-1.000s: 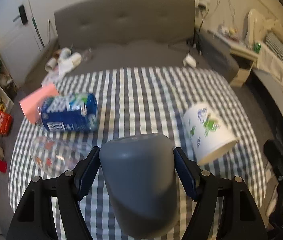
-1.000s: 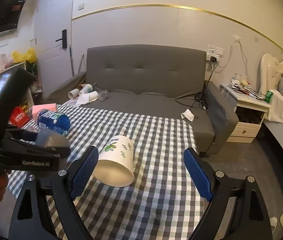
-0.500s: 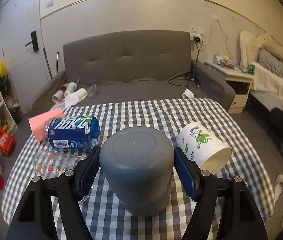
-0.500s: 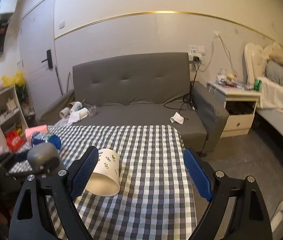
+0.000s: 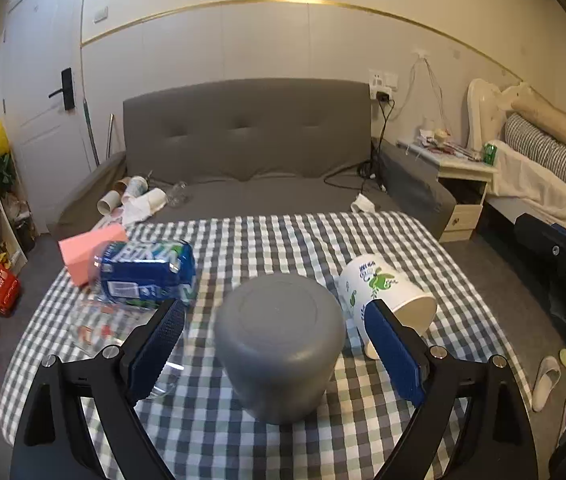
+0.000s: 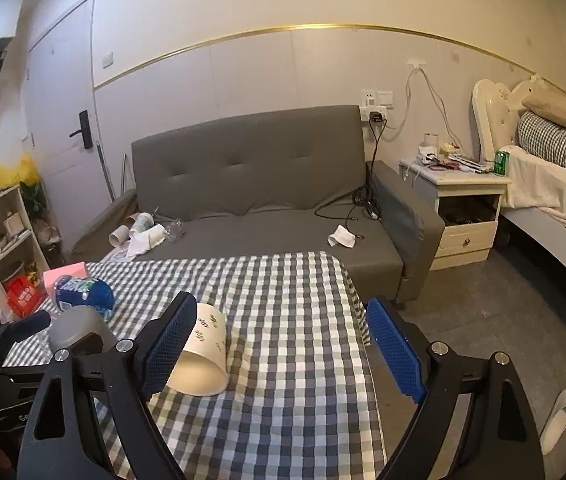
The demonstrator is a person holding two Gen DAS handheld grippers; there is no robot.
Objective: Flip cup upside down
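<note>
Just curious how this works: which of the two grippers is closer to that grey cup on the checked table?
Left. The left gripper straddles the grey cup, open, its pads on either side with gaps. The right gripper is off to the cup's right, open around nothing, by the white paper cup.

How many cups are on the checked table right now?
2: the grey cup stands upside down between the open left claw, and the white paper cup lies on its side right of it.
</note>
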